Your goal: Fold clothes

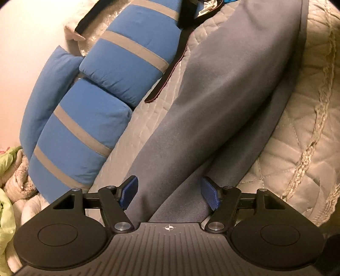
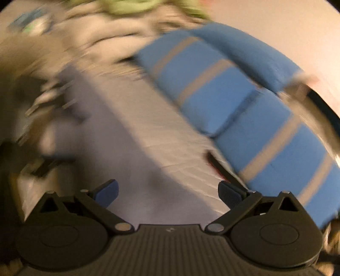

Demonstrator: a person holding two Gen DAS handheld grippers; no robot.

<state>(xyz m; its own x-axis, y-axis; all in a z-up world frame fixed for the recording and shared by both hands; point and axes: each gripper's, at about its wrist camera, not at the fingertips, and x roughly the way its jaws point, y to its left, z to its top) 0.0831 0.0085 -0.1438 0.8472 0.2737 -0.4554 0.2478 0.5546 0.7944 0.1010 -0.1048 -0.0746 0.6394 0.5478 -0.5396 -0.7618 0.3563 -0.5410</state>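
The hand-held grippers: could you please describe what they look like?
Both the left hand-held gripper and the right hand-held gripper share one design: black linkage arms with silver pivot bolts, blue textured fingertip pads, round black discs, and a ribbed grey base with a small crosshair mark.

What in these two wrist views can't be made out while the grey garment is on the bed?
- Grey garment: left wrist view; its near end is hidden under the left gripper, its far end cut off by the top edge, so the garment type is unclear.
- Right wrist view: motion blur smears everything beyond the right gripper; the green heap is unidentifiable.
- Dark strap: its upper end is lost among clutter.
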